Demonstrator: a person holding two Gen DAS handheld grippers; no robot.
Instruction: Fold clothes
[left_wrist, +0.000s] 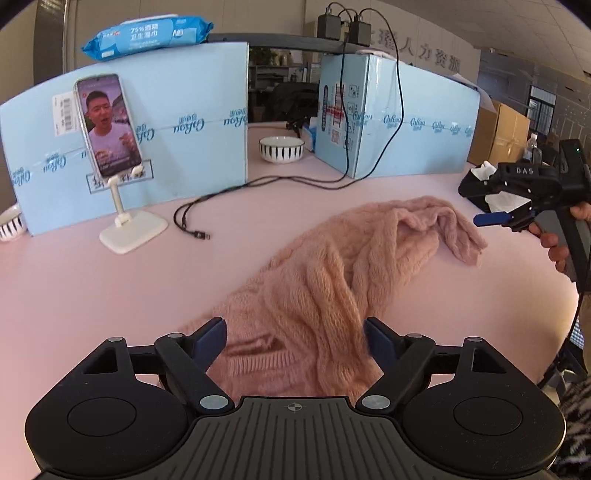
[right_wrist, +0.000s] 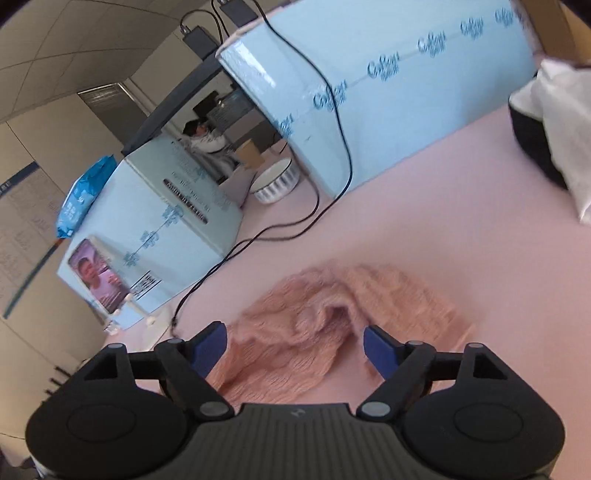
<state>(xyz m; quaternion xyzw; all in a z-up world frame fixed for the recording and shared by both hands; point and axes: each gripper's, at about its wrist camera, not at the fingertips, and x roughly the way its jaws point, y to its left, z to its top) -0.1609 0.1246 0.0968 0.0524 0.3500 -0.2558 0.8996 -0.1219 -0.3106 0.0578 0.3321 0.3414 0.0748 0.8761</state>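
Note:
A fuzzy pink cable-knit sweater (left_wrist: 325, 280) lies crumpled on the pink table (left_wrist: 110, 288). My left gripper (left_wrist: 295, 338) is open, its blue-padded fingers either side of the sweater's near hem, holding nothing. My right gripper (right_wrist: 295, 341) is open and empty above the sweater's far end (right_wrist: 325, 325). In the left wrist view the right gripper (left_wrist: 495, 218) hovers at the right, just beyond the sweater's sleeve end, held by a hand.
Light blue cartons (left_wrist: 166, 122) wall the table's back. A phone on a white stand (left_wrist: 110, 133), a striped bowl (left_wrist: 281, 147), a black cable (left_wrist: 229, 195) and a black-and-white bag (right_wrist: 554, 122) lie around the sweater.

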